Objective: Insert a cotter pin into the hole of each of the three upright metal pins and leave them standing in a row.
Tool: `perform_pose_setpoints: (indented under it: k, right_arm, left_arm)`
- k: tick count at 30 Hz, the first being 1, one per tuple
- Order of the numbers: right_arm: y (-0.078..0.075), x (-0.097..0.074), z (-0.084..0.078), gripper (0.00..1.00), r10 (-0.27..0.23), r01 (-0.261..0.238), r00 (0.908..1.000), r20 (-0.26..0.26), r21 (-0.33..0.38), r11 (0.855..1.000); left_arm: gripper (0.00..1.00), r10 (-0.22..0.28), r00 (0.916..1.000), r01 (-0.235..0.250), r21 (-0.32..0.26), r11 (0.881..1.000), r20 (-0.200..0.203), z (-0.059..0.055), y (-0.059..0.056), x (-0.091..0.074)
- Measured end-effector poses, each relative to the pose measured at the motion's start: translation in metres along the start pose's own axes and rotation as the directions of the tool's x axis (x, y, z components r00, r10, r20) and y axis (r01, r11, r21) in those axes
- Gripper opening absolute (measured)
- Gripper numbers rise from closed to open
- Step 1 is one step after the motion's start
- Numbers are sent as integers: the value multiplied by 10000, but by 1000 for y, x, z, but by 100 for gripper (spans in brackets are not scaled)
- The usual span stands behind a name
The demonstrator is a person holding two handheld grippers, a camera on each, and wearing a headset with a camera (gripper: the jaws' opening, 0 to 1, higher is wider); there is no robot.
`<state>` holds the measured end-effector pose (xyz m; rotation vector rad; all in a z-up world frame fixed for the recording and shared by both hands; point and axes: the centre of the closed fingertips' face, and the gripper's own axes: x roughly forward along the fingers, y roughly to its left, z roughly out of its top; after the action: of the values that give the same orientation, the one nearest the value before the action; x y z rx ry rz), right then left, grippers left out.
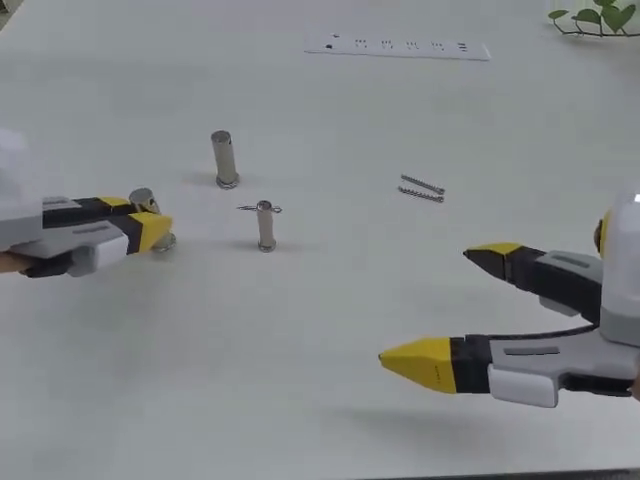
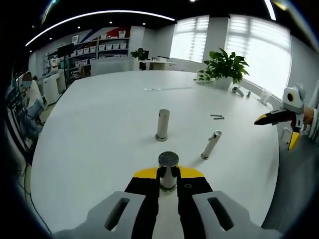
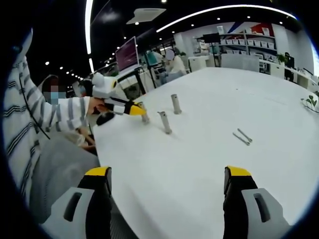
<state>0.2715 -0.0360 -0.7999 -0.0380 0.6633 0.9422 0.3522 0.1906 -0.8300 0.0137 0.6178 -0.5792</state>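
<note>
Pins stand at three spots on the left half of the white table (image 1: 300, 380). The left gripper (image 1: 160, 232) is clamped on the near-left pin (image 1: 143, 200), its yellow-tipped jaws pressed against the shaft below the flat head. In the left gripper view that pin stands upright between them. Just right of it stands the middle pin (image 1: 266, 226), with a cotter pin (image 1: 258, 209) through the hole near its top, sticking out on both sides. The far pin (image 1: 222, 158) stands behind them, apart from both; whether its hole holds anything cannot be told. Two loose cotter pins (image 1: 421, 189) lie side by side further right. The right gripper (image 1: 440, 305) hovers at the near right, jaws spread wide with nothing between them. A power strip (image 1: 397, 47) lies at the far edge, and a plant (image 1: 598, 17) sits at the far right.
</note>
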Motion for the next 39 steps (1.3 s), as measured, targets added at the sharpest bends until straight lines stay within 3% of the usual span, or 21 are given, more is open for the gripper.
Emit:
perform_pose_setpoints:
  k: [9, 19, 33, 39]
  right_arm:
    - [2, -1, -2, 95, 61, -61, 10000, 46, -107, 9999]
    - [0, -7, -9, 94, -77, 77, 10000, 34, 8, 10000]
    - [-7, -14, -8, 94, -321, 320, 9994, 120, 79, 9995]
    - [-7, -15, -8, 94, -322, 322, 9994, 122, 70, 9995]
  left_arm:
    - [11, 46, 10000, -45, 119, 9999, -36, -6, -13, -13]
    - [11, -320, 9992, 332, 519, 9981, -237, -13, -43, -25]
    - [11, -855, 9962, 865, 978, 9914, -153, -1, -84, -27]
    - [11, -1103, 9931, 1146, 1283, 9851, -403, 0, -102, -19]
